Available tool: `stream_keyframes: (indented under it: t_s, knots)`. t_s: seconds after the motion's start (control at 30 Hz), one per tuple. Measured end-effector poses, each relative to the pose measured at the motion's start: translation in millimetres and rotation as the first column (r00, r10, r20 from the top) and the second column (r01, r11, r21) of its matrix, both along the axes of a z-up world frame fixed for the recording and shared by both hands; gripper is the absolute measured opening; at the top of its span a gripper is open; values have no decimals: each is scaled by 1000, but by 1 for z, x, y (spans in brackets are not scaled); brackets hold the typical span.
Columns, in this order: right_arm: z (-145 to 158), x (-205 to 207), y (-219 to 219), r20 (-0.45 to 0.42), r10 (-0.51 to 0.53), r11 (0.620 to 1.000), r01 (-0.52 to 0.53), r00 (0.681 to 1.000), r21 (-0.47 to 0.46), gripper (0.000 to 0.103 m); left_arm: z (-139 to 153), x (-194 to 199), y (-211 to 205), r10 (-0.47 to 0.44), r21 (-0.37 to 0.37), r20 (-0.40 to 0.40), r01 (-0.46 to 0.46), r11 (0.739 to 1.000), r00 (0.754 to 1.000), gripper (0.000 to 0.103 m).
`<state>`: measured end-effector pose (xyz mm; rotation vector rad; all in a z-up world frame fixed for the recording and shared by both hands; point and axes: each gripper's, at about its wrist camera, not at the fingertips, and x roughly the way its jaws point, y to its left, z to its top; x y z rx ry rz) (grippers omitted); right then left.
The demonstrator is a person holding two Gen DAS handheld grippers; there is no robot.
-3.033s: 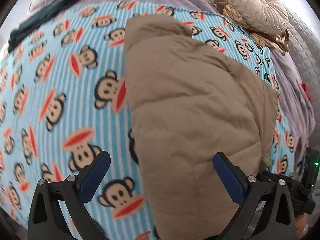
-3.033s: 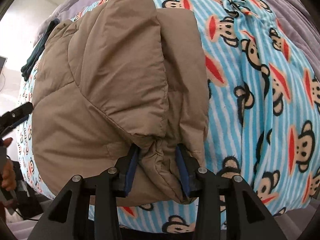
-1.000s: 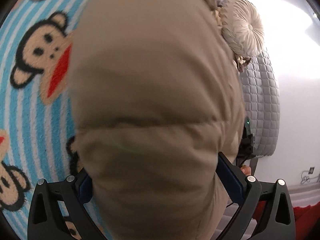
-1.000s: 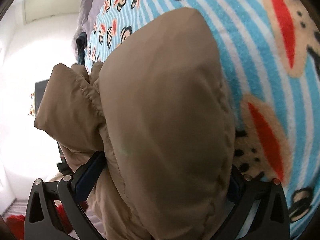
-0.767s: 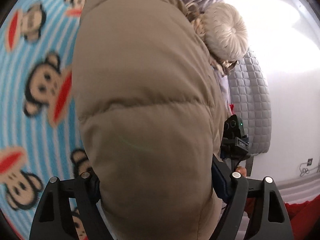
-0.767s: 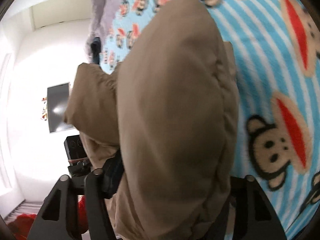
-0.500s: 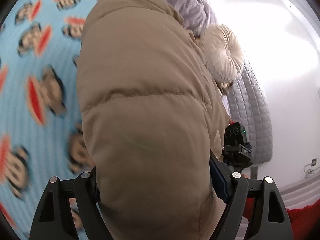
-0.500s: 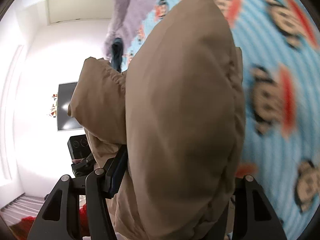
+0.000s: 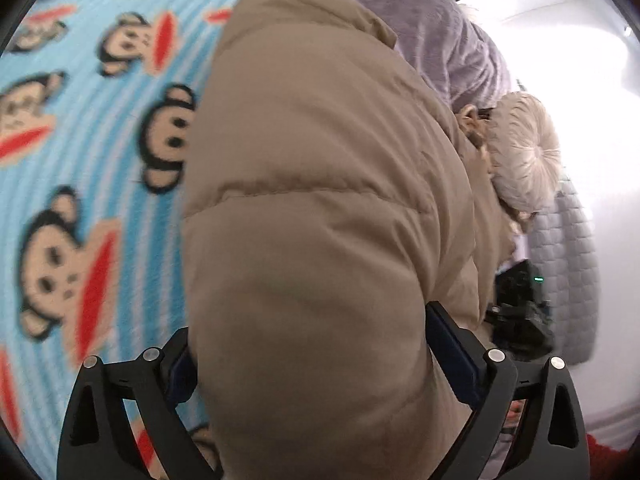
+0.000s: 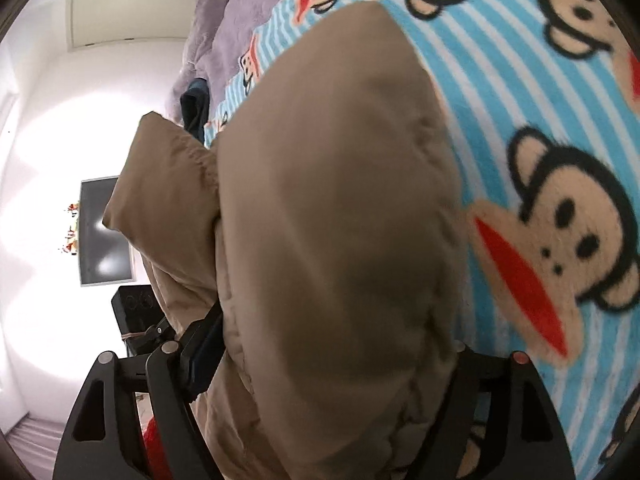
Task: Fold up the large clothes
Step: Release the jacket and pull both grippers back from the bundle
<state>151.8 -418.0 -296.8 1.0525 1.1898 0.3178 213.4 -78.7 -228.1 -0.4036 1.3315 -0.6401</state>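
Up off the blue striped monkey-print blanket [image 9: 80, 128] came the puffy tan quilted jacket [image 9: 320, 208], which three seconds before lay flat! In the left wrist view, the left gripper [image 9: 312, 344] clamped a thick bundle, tilted toward the purple bedding [image 9: 440, 40] to carry the fold over. In the right wrist view, the right gripper [image 10: 320, 352] pinched the jacket [image 10: 328, 200] likewise, sharing its weight above the blanket [image 10: 520, 80].

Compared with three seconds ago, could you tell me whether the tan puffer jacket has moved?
Yes. The tan puffer jacket lay flat on the monkey-print blanket; now both tongs hold it bunched and raised off it.
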Motion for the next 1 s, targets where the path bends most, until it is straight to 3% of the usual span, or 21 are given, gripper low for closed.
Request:
stream_keyframes:
  t_s: [0.07, 0.17, 0.2, 0.23, 0.3, 0.37, 0.4, 0.53, 0.6, 0.7, 0.8, 1.0]
  knots:
    - [10, -6, 2, -11, 2, 998, -2, 1000, -65, 81, 23, -13, 2, 12, 96, 80, -20, 995, 997, 98]
    - [42, -25, 0, -2, -19, 977, 18, 1000, -213, 81, 55, -40, 13, 23, 152, 209, -56, 987, 978, 95]
    - [53, -33, 0, 10, -25, 966, 27, 1000, -258, 81, 61, -45, 20, 24, 149, 225, -59, 987, 974, 82]
    - [65, -45, 3, 24, -35, 948, 41, 999, -316, 80, 67, -53, 27, 20, 146, 233, -56, 988, 972, 78]
    - [86, -66, 11, 66, -48, 927, 69, 997, -370, 59, 74, -70, 28, 21, 158, 241, -61, 986, 970, 78]
    - [100, -81, 18, 94, -44, 911, 78, 995, -404, 29, 74, -88, 28, 10, 179, 248, -56, 982, 969, 78]
    - [107, -87, 21, 109, -39, 905, 81, 993, -418, 26, 75, -96, 26, 4, 196, 249, -55, 979, 969, 78]
    - [130, -123, 42, 171, 49, 867, 43, 984, -496, 25, 52, -120, 15, -22, 252, 217, -34, 967, 976, 78]
    - [117, -127, 63, 138, 98, 848, -10, 985, -530, 25, 42, -124, 13, -17, 263, 221, -43, 964, 975, 78]
    - [89, -134, 68, 26, 121, 787, -80, 992, -611, 25, 38, -125, 13, 0, 255, 194, -50, 966, 981, 79]
    - [67, -132, 60, -28, 68, 808, -71, 997, -585, 25, 45, -129, 11, -7, 285, 202, -52, 957, 979, 79]
    - [89, -140, 58, -31, 39, 809, -50, 999, -586, 25, 64, -140, 12, -7, 331, 199, -61, 942, 980, 79]
